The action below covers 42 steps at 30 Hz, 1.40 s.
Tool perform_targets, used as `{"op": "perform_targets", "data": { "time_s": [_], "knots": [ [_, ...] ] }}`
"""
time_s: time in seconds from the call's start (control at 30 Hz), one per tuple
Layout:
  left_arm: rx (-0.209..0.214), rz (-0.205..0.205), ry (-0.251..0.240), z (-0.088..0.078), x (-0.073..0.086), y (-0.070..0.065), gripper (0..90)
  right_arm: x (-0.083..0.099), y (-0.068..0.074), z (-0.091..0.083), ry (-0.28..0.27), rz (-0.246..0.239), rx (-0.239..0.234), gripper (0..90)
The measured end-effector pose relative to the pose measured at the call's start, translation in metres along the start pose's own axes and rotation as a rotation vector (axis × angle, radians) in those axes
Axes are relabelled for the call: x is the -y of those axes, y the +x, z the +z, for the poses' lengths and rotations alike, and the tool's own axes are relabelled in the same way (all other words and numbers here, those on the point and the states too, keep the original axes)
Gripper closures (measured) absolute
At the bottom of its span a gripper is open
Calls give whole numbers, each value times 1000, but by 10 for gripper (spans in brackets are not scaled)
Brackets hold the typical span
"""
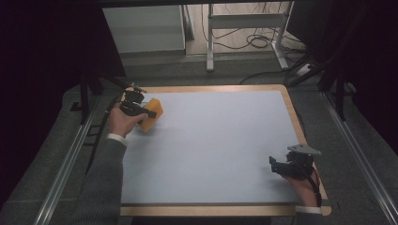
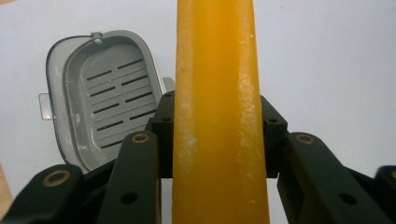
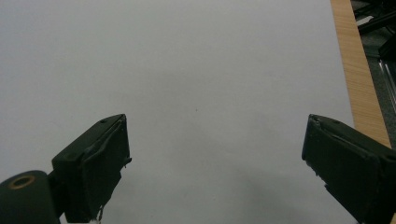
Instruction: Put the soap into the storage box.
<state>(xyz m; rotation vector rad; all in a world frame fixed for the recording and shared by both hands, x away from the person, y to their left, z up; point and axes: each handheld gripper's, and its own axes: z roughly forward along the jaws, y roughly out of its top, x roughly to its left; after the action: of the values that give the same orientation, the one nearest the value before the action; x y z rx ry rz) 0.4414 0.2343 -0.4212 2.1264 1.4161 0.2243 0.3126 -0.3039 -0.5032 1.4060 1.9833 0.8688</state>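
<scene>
Gripping yellow sponge [image 2: 217, 116], left gripper [image 2: 217, 135] beside grey slotted tray [image 2: 105, 100]; right gripper [image 3: 215, 163] spread wide over table [image 3: 196, 70].

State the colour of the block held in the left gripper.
Orange-yellow block, with pale scuffs; the left gripper view shows it best.

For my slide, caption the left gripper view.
Left gripper clamps an upright orange sponge beside a slotted grey soap dish.
</scene>
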Motion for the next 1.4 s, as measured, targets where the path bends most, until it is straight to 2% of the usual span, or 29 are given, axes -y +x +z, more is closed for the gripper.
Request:
{"op": "perform_targets", "data": {
  "time_s": [0.13, 0.47, 0.8, 1.0, 1.27, 1.4],
  "knots": [
    [10, -16, -20, -1, -2, 3, 608, 0, 0, 0, -2, 2, 2, 75],
    [-7, -38, -17, 1, -6, 14, 608, 0, 0, -1, -8, 1, 6, 75],
    [-29, -65, -46, 3, -6, 25, 608, 0, -1, -2, -17, 0, 15, 75],
    [-40, -80, -27, 9, -6, 32, 608, 0, -1, -2, -18, -1, 16, 75],
    [-51, -115, -38, 13, -8, 42, 608, 0, 0, -1, -17, 1, 17, 75],
    [-56, -125, -28, 18, -9, 49, 608, 0, 0, -1, -16, 0, 17, 75]
  ]
}}
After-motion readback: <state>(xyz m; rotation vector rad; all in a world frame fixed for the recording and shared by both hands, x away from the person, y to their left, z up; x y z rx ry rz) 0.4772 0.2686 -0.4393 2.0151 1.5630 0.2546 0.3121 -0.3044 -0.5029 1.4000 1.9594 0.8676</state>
